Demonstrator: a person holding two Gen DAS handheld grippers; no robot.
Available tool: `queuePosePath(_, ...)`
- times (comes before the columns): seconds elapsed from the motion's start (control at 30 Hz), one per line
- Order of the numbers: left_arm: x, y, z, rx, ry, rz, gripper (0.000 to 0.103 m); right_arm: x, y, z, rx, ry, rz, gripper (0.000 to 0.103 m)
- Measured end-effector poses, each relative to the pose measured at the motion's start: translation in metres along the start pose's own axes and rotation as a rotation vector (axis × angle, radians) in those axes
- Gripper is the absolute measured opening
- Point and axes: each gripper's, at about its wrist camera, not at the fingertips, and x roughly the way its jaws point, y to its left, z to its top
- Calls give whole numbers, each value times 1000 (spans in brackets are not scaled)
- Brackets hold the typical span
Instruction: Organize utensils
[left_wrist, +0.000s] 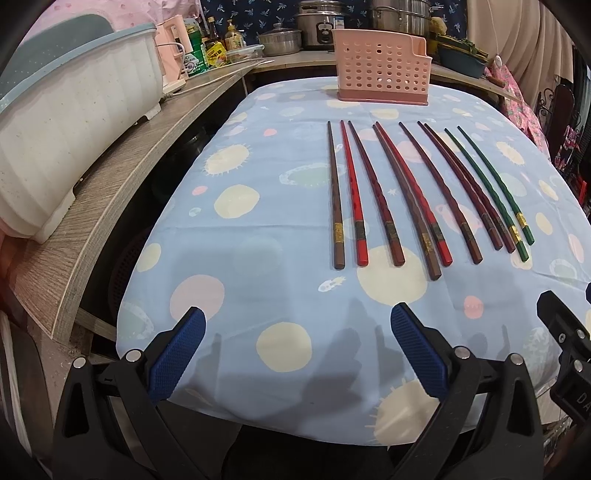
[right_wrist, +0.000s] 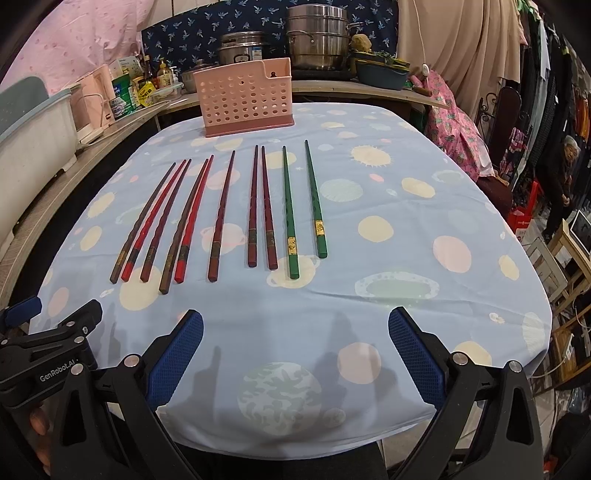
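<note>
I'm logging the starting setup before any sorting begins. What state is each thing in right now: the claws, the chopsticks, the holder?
Left claw: open, empty, hovering over the near table edge.
Right claw: open, empty, hovering over the near table edge.
Chopsticks: ten, lying flat in a row on the tablecloth, tips toward the holder.
Green chopsticks: rightmost two, apart.
Pink holder: upright at the far end; no chopsticks visible inside.

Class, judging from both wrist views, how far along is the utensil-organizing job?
Nothing looks done: ten chopsticks lie on the tablecloth, none visible in the pink holder. Nothing is in hand; the left gripper and right gripper are open. Every chopstick is left.
</note>
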Motion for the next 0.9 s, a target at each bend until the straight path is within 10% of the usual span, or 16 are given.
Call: queuePosePath(0.9,25,21,14,-99,34,-18,96,13,-8,1,33,25,4,96)
